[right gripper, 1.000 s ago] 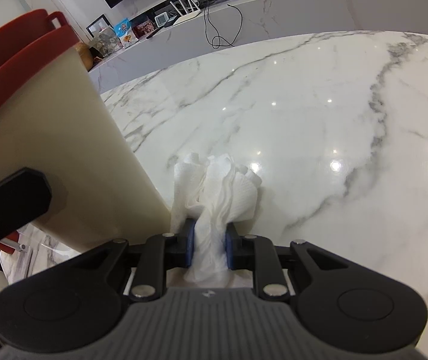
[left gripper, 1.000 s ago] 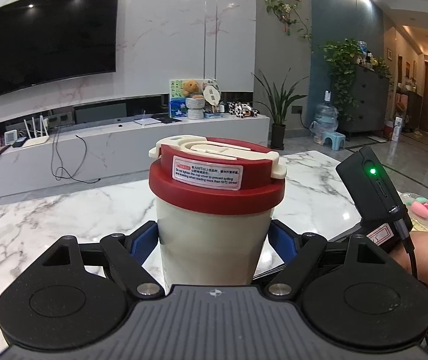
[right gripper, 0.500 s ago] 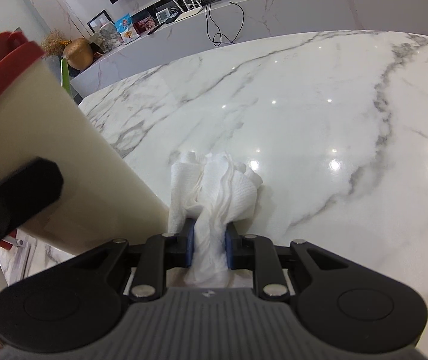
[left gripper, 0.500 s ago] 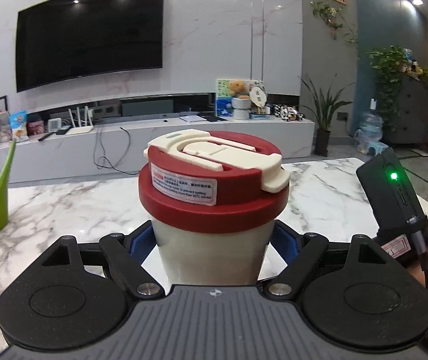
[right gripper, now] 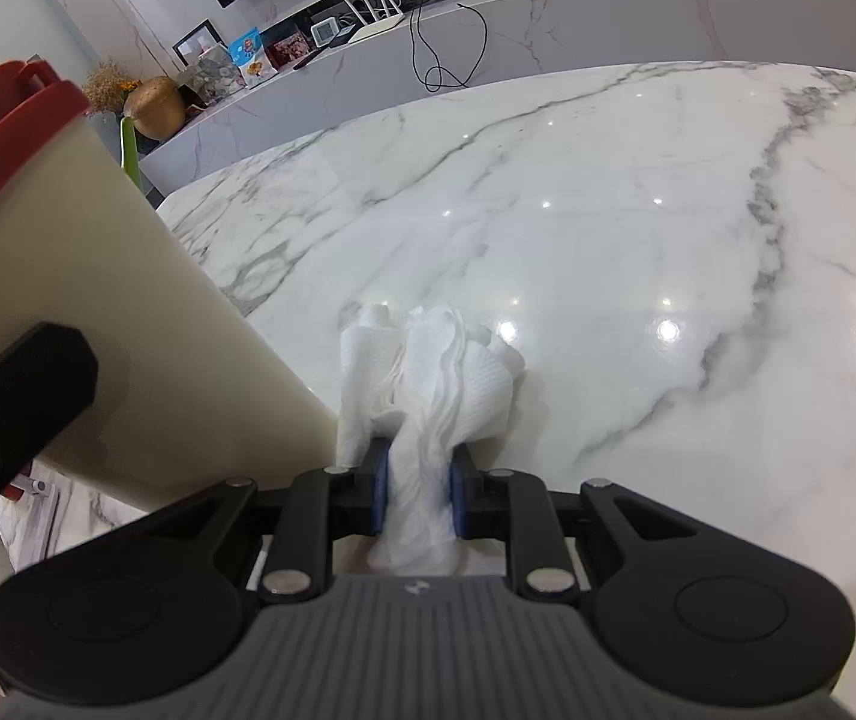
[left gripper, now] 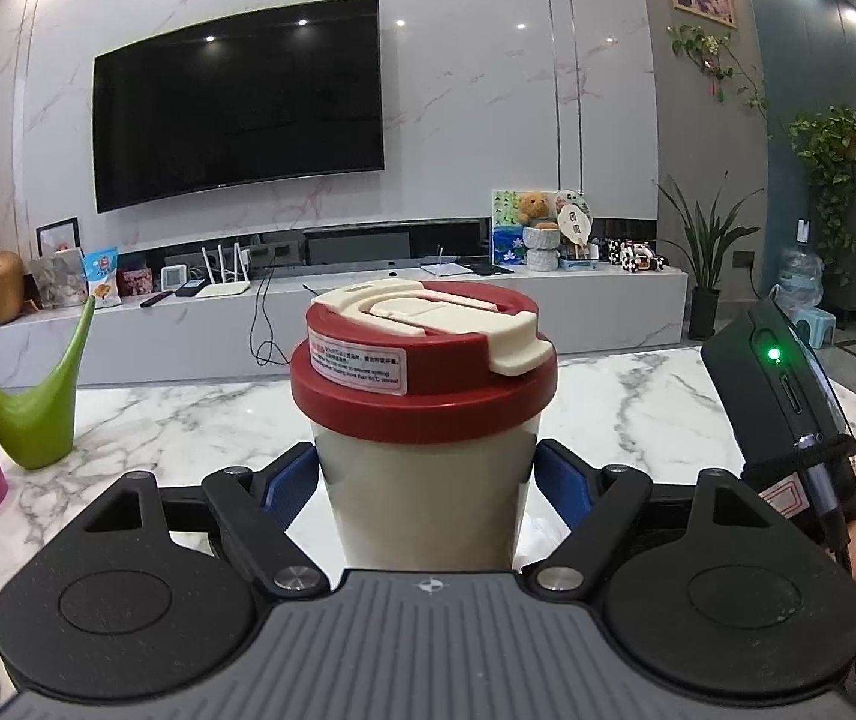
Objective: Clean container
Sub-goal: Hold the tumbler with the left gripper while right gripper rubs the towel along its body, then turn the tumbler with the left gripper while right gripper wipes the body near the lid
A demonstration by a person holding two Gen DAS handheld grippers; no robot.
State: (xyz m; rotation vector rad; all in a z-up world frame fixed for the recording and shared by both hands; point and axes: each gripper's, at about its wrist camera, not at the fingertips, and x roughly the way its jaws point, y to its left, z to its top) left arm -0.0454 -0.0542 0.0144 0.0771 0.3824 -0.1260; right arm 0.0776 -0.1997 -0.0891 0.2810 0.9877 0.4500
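While the left tool point(left gripper: 425, 480) gripped the lidded cup point(left gripper: 422, 420), its jaws having just closed further, the right tool point(right gripper: 419, 480), clamped on a paper towel point(right gripper: 428, 372), needed to wipe the cup's wall next.

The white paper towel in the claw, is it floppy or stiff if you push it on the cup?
Probably floppy: the paper towel is crumpled and bunches where the right claw pinches it. Likely very light, being thin folded sheet. It should squash against the cup rather than push it over.
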